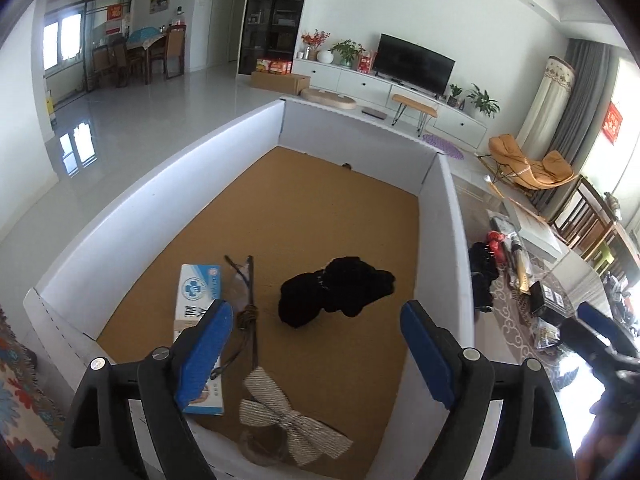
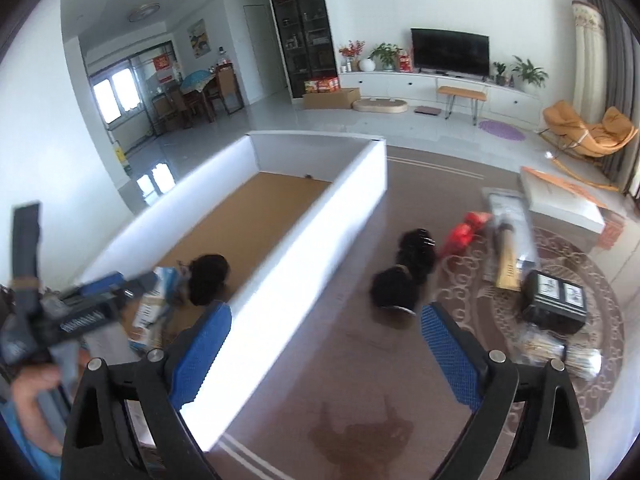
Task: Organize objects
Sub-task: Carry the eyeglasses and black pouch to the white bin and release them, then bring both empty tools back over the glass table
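A white-walled box (image 1: 152, 196) with a brown floor stands on the carpet. Inside lie a black cloth bundle (image 1: 336, 290), a blue-and-white carton (image 1: 196, 304), glasses with a cord (image 1: 244, 284) and a striped bow (image 1: 288, 420). My left gripper (image 1: 316, 348) is open and empty above the box's near end. My right gripper (image 2: 324, 352) is open and empty over the carpet beside the box's right wall (image 2: 304, 248). Black fluffy items (image 2: 404, 276) lie just ahead of it.
On the carpet to the right lie a red item (image 2: 464, 232), a long packaged tool (image 2: 510, 240), a black box (image 2: 556, 300), a clear packet (image 2: 560, 354) and a white flat box (image 2: 560, 200). A dark stain (image 2: 360, 436) marks the carpet near me.
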### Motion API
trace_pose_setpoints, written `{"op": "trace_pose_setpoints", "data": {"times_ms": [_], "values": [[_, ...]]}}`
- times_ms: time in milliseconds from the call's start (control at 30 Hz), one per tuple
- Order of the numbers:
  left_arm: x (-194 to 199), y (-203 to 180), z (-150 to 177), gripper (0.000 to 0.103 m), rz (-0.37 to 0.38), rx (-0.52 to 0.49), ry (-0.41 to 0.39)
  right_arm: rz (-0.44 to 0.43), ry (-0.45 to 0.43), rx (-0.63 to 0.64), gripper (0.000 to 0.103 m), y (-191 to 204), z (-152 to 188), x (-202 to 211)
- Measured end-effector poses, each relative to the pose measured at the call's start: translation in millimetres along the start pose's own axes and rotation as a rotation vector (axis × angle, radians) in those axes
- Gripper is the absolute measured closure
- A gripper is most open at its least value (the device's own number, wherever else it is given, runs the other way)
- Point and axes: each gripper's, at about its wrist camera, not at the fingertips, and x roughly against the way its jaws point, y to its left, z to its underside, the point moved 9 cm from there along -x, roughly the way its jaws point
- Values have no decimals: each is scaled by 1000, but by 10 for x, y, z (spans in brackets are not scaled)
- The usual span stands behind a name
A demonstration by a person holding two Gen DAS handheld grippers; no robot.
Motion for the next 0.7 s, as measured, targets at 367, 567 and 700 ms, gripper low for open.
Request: {"op": "trace_pose_setpoints", "data": {"times_ms": [367,567,700], "values": [[72,-2162,920,1,376,-316,92,412,152,-172,7,-1867,1545,137],[-692,-2428,1399,1,255,-396,174,440,152,-253,5,-2166,1735,309],[-887,-2503,1503,1,220,-444,166,448,146,-241,5,-2139,1727,328]]}}
